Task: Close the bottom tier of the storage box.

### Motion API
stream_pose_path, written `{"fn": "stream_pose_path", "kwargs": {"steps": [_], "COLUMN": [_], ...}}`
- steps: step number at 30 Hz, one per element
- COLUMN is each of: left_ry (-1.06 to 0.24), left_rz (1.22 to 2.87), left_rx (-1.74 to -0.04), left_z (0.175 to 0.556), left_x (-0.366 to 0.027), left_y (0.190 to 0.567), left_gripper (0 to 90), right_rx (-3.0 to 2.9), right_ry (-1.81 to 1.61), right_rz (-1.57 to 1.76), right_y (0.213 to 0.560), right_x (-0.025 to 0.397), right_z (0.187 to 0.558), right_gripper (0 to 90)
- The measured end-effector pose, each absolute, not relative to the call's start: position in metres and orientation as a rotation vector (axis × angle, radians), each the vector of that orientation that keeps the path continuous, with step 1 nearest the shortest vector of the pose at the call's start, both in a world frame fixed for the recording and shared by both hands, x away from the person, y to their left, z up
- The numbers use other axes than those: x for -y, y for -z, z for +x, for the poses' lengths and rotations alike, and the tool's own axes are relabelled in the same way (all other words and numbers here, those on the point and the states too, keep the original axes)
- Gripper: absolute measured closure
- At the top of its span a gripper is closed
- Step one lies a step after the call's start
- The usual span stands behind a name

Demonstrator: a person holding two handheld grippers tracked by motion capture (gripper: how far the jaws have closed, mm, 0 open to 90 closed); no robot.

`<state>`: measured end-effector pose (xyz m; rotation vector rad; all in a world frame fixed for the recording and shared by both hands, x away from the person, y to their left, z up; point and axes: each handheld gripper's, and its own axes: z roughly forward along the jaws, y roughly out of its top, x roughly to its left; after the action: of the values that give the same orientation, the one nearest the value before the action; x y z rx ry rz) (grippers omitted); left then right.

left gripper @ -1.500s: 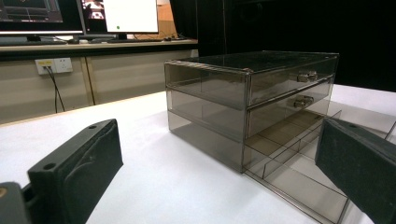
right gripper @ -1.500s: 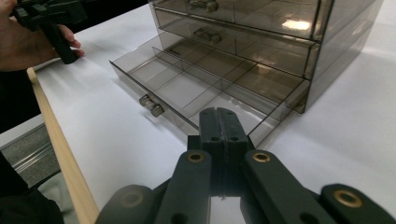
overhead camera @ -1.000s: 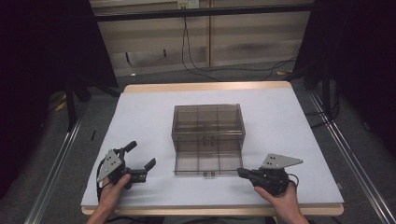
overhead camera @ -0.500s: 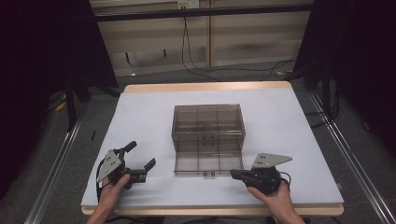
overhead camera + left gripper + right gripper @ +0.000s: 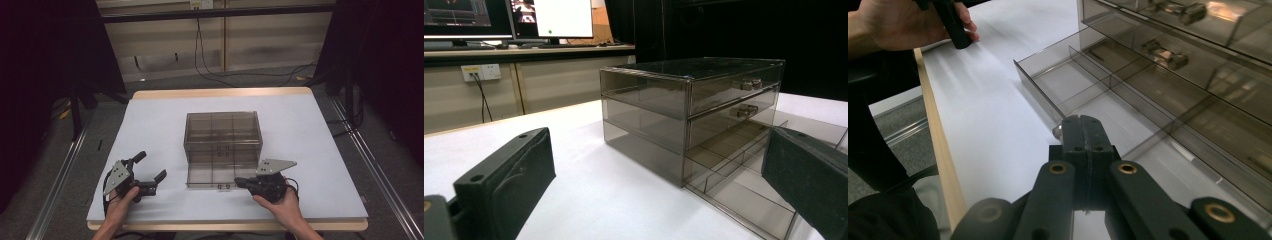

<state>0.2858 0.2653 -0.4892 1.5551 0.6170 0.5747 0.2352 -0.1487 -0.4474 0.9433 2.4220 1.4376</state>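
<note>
Drawer box point(image 5: 223, 137) on white table point(image 5: 310, 150)

Left gripper point(image 5: 150, 181): black body, grey three-cornered top plate with small dark holes, black padded jaws. Right gripper point(image 5: 240, 181): same black build, matching grey plate, brass-coloured rivets at the jaw links, black cable trailing. Forearms bare, no sleeves.

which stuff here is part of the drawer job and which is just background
In the job:
- smoky clear drawer cabinet
- its bottom drawer, pulled out
- right gripper, jaws shut at the drawer's front handle
- left gripper, jaws open, resting on the table

Just about:
- monitors on the far bench
- wall socket
- floor cables
</note>
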Motion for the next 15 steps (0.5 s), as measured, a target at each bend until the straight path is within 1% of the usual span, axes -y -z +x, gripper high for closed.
{"fn": "stream_pose_path", "kwargs": {"steps": [9,15], "left_ry": [-0.577,-0.577], "left_rz": [1.558,1.551], "left_rx": [-0.618,-0.622], "left_z": [0.286,0.286], "left_x": [-0.265,-0.265], "left_y": [0.489,0.489], "left_gripper": [0.5,0.5], "right_rx": [-2.447,-2.483], "right_ry": [-1.442,-1.436], "right_rz": [0.929,0.917], "right_y": [0.453,0.462], "right_x": [0.138,0.135], "right_z": [0.249,0.249], "right_gripper": [90.0,90.0]}}
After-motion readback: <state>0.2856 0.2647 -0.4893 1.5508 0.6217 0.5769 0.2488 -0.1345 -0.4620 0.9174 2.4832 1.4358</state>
